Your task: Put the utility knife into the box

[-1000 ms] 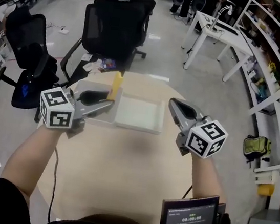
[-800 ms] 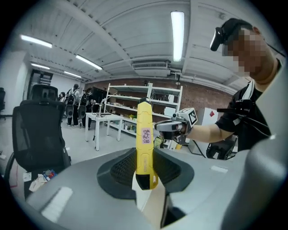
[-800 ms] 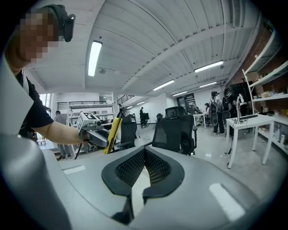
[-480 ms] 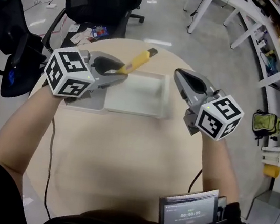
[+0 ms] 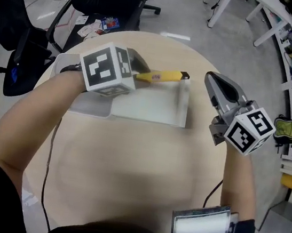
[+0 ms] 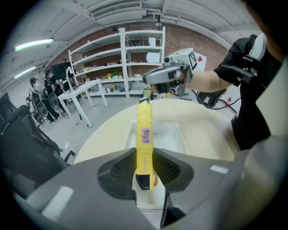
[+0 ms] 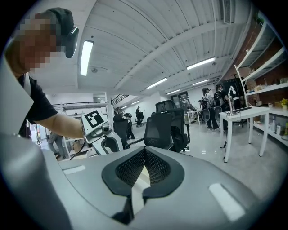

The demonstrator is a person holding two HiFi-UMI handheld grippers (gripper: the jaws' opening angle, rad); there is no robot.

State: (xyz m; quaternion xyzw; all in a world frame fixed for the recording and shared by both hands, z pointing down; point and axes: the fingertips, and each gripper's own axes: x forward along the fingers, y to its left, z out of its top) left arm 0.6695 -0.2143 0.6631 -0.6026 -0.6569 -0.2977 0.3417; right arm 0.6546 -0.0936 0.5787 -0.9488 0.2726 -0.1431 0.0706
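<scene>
**A:** What has changed on the left?

**B:** The left gripper has come down and rolled. The utility knife stood upright a second ago. Now it lies nearly level, its tip pointing right over the far side of the box. The jaws stay clamped on its butt end.

**A:** So is it in?

**B:** Not yet, I'd say. It may be touching the far rim, but the head view doesn't settle that. Lowering and letting go remain.

**A:** And the right?

**B:** The right gripper has sunk beside the box, apart from it, with its jaws together on nothing.

**A:** Any writing?

**B:** There is a pink label on the knife, too small to read. The screen is washed out.
</scene>
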